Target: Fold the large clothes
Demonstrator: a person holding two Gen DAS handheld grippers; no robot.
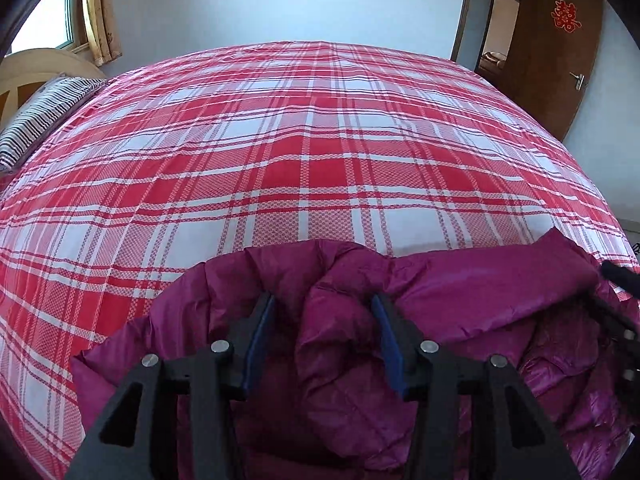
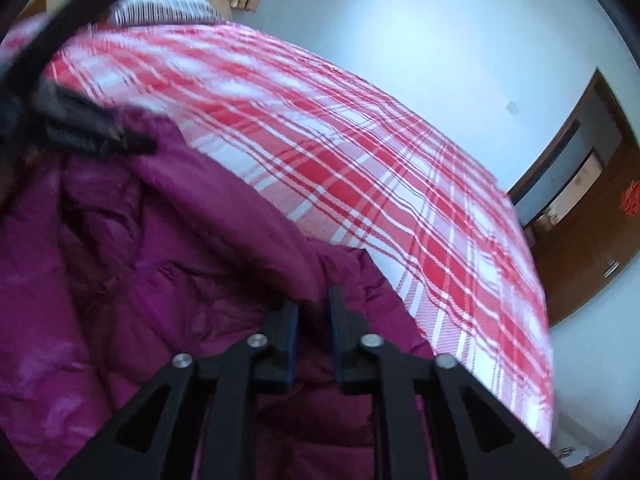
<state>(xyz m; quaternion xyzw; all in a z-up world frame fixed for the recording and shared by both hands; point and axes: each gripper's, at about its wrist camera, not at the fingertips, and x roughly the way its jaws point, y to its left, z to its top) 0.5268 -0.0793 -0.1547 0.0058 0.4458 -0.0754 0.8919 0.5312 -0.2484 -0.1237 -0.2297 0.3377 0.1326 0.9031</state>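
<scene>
A: Left tongs?
B: Spread wide, blue pads showing. A puffed ridge of the magenta down jacket bulges up between the fingers; the pads sit beside it, not pinching.
A: Right tongs?
B: Narrow gap, nearly together. A fold of the jacket's edge runs in at the tips. Looks clamped on that fold, though blur makes the contact hard to see.
A: Jacket state?
B: Shiny quilted magenta, crumpled and bunched, one flap turned over on itself. It lies at the near edge of the bed, on the red-and-white plaid sheet.
A: Other tongs visible in either view?
B: Right ones at the far right of the left view, over the jacket. Left ones, blurred, upper left in the right view.
A: Background?
B: Striped pillow at the headboard, brown door with a red paper cutout.
</scene>
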